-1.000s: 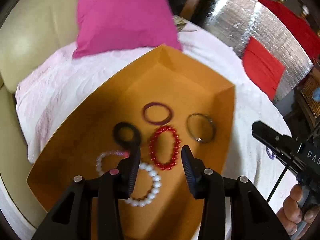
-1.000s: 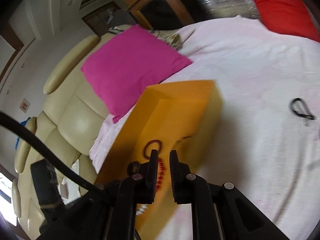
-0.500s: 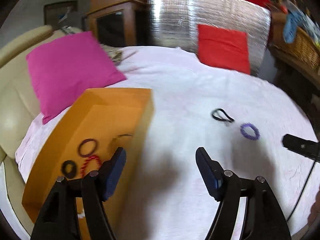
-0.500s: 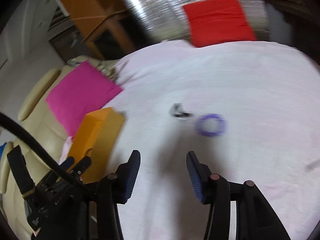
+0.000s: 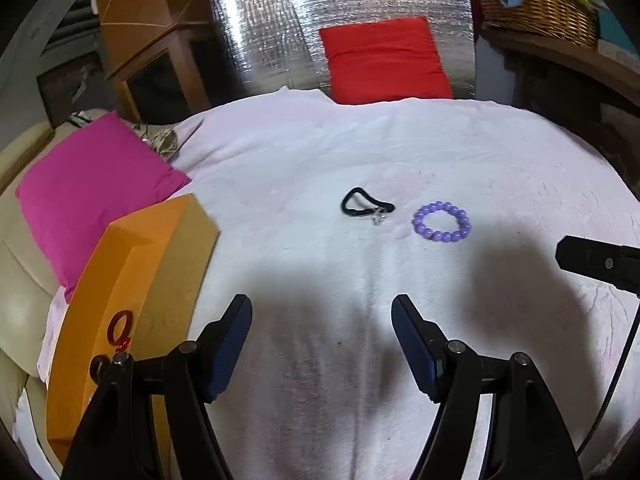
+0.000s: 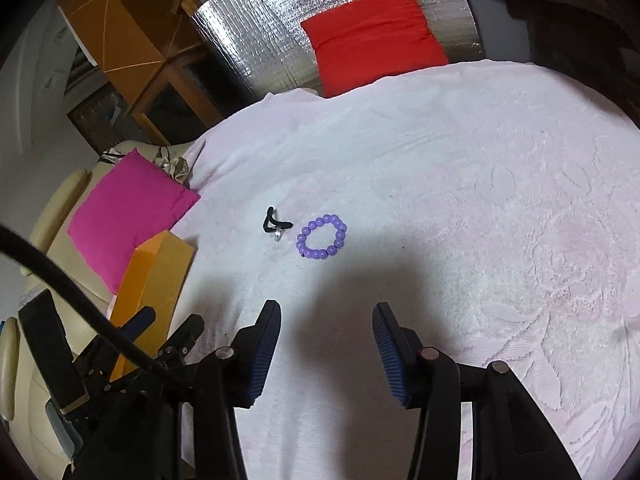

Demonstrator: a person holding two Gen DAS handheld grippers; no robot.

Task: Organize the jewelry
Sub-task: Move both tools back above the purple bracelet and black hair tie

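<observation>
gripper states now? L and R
Left gripper: jaws open, just been opening, nothing between them.
Right gripper: jaws open, just been opening, nothing between them.

Bead bracelet [image 5: 442,222]: lilac purple, glossy. Cord loop [image 5: 362,204]: black, small clear charm. Box [image 5: 120,280]: orange inside, tan cardboard outside. Bangle [image 5: 120,326] in box: dark red. Bed cover [image 5: 400,152]: pale pink-white, raised leaf pattern. Pillow [image 5: 92,188]: magenta. Cushion [image 5: 384,60]: red. Panel [image 5: 280,20] behind it: silver, quilted foil grid. Basket [image 5: 536,4]: woven tan. Gripper pads [image 6: 264,354]: blue, ribbed; arms black.
</observation>
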